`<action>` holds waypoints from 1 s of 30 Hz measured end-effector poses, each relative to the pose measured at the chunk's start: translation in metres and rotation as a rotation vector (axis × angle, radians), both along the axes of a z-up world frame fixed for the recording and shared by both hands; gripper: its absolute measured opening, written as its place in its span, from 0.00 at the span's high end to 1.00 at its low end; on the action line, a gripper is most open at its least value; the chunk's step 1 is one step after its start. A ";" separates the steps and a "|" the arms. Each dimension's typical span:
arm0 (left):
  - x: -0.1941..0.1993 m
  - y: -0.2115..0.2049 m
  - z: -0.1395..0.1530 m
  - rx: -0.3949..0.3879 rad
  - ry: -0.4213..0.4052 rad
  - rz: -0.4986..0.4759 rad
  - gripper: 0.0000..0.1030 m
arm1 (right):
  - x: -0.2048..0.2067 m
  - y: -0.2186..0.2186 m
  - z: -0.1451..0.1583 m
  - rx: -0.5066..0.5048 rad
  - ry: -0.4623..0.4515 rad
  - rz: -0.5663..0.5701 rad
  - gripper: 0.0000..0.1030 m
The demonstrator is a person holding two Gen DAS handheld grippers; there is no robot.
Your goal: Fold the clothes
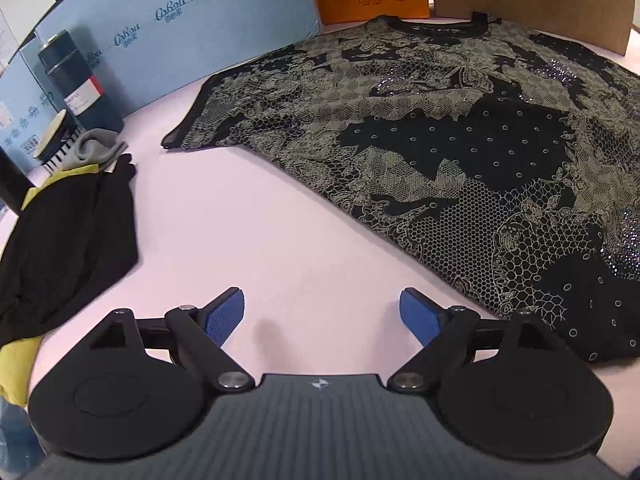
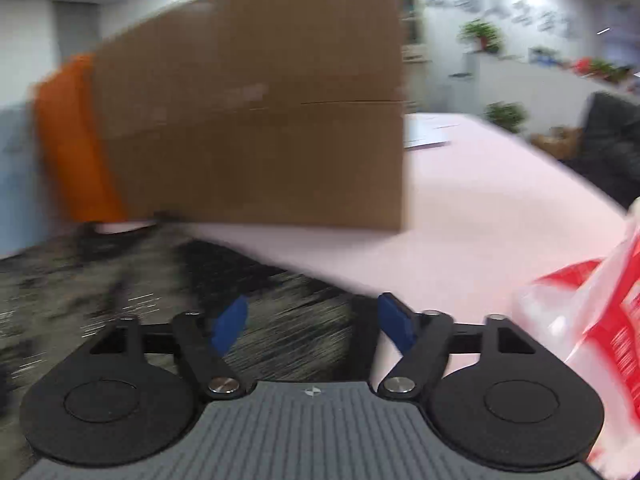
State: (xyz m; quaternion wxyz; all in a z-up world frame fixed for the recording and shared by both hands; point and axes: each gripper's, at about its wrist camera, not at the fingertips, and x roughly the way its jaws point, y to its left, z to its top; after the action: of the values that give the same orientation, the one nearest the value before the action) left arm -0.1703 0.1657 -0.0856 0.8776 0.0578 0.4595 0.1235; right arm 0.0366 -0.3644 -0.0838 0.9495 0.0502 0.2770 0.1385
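One patterned shirt [image 1: 440,152], two cardboard boxes, two open-fingered grippers.

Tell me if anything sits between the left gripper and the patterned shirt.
Nothing visible does. Only bare pink table lies between the open left gripper and the patterned shirt; the dark clothes pile lies off to the side.

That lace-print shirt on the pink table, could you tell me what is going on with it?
A person is folding clothes with two tools. The lace-print shirt lies spread flat on the pink table, not yet folded. The left hand-held gripper hovers open beside its hem; the right hand-held gripper is open over the fabric, holding nothing.
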 end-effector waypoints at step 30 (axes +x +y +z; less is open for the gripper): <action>0.116 -0.146 0.039 0.408 -0.345 -0.592 0.40 | -0.136 0.040 -0.017 0.595 0.252 0.400 0.89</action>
State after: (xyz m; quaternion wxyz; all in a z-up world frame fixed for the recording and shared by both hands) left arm -0.0542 0.0201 -0.0464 0.9101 0.3391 0.2349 -0.0383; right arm -0.0995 -0.3242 -0.1005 0.8060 0.2856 0.3438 0.3881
